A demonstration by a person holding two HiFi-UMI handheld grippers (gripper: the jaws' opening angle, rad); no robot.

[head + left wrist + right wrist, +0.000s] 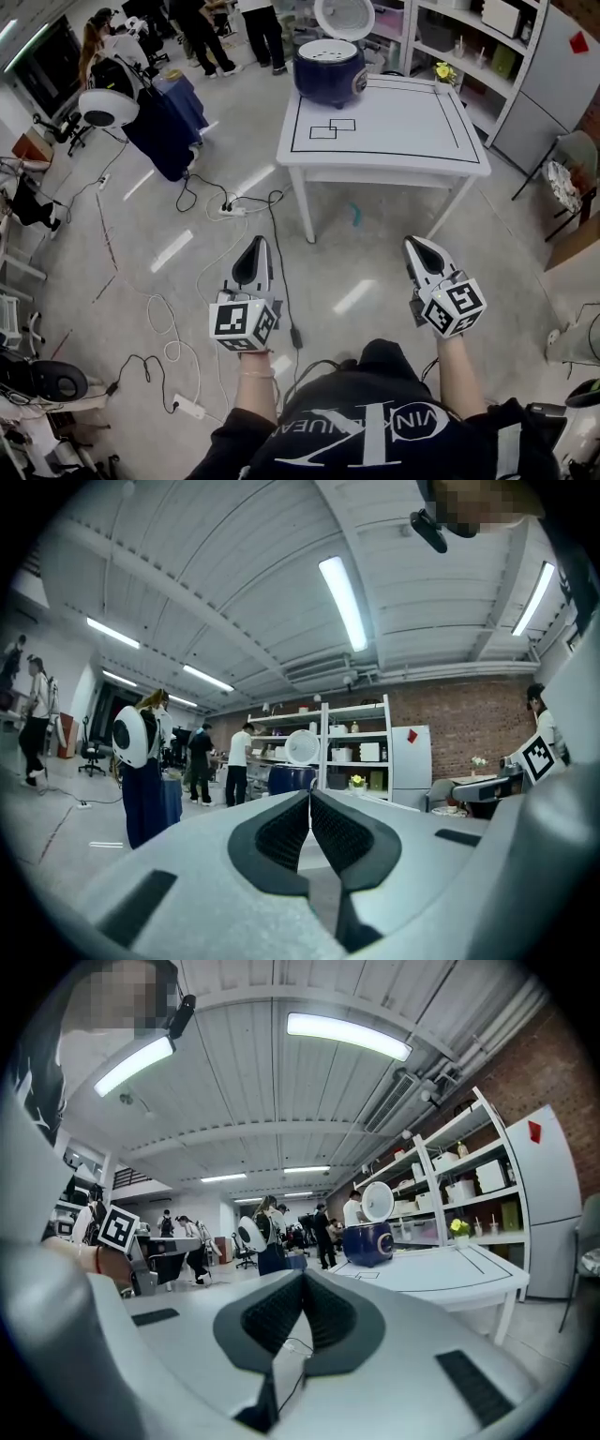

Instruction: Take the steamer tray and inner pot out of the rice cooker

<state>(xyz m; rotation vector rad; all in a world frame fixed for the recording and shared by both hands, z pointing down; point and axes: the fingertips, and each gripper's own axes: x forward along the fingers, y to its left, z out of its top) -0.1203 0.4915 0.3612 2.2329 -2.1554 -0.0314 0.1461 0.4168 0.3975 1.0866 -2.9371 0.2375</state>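
Observation:
A dark blue rice cooker [328,70] stands on the far left part of a white table [394,127], its white lid [344,17] raised. A pale tray shows in its open top; the inner pot is hidden. It also appears small and distant as the cooker [291,778] and again as the cooker [367,1239]. My left gripper [256,246] and right gripper [414,246] are held level over the floor, well short of the table. Both are shut with nothing between the jaws.
Cables [216,202] and a power strip [190,407] lie on the floor between me and the table. A small flower pot [443,75] sits at the table's far right. Shelving [469,37] stands behind it. People [202,33] and chairs are at the far left.

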